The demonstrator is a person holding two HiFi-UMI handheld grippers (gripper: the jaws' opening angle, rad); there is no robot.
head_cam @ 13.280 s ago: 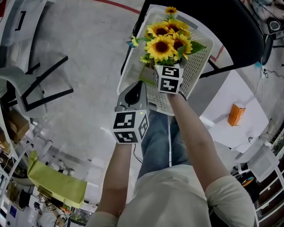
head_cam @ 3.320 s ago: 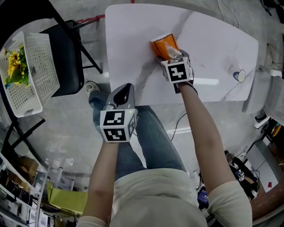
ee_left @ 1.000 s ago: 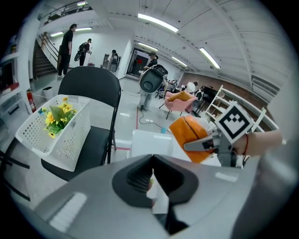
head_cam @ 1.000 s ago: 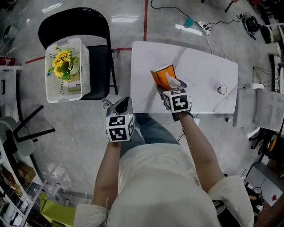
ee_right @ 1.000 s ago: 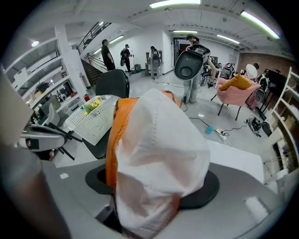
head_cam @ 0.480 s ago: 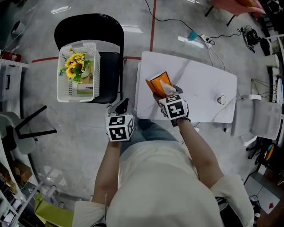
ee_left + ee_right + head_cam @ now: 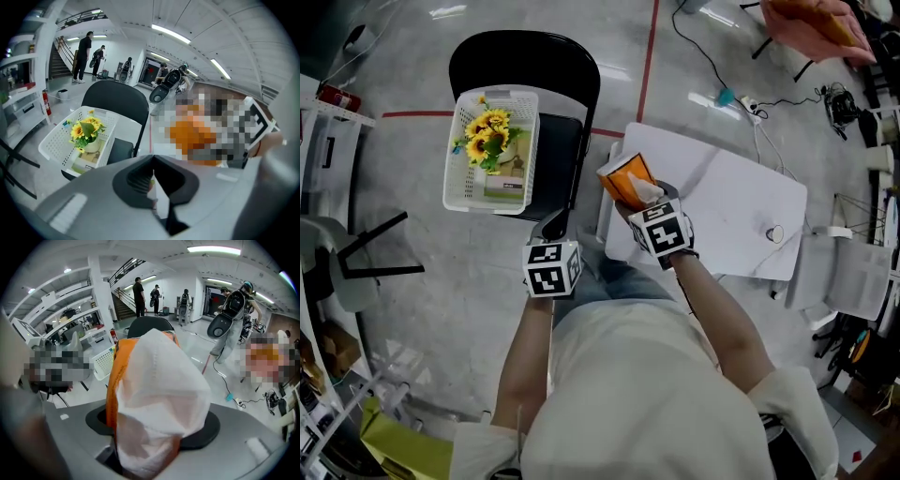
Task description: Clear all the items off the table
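Tissue pack (image 7: 157, 380) filled the right gripper view's middle, covering the right tool (image 7: 152, 427) tips; small round thing (image 7: 776, 233), right on the tabletop (image 7: 722, 202), was too small to tell.

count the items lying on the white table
1: a small round object near the right end of the white table in the head view. The orange tissue pack is gripped by the right gripper, not lying there.

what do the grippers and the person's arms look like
Both the left gripper and right gripper have grey bodies with black jaw pads, and each carries a white cube printed with black square markers. No cables show on them. The person wears a pale top, its sleeves ending near the elbows.
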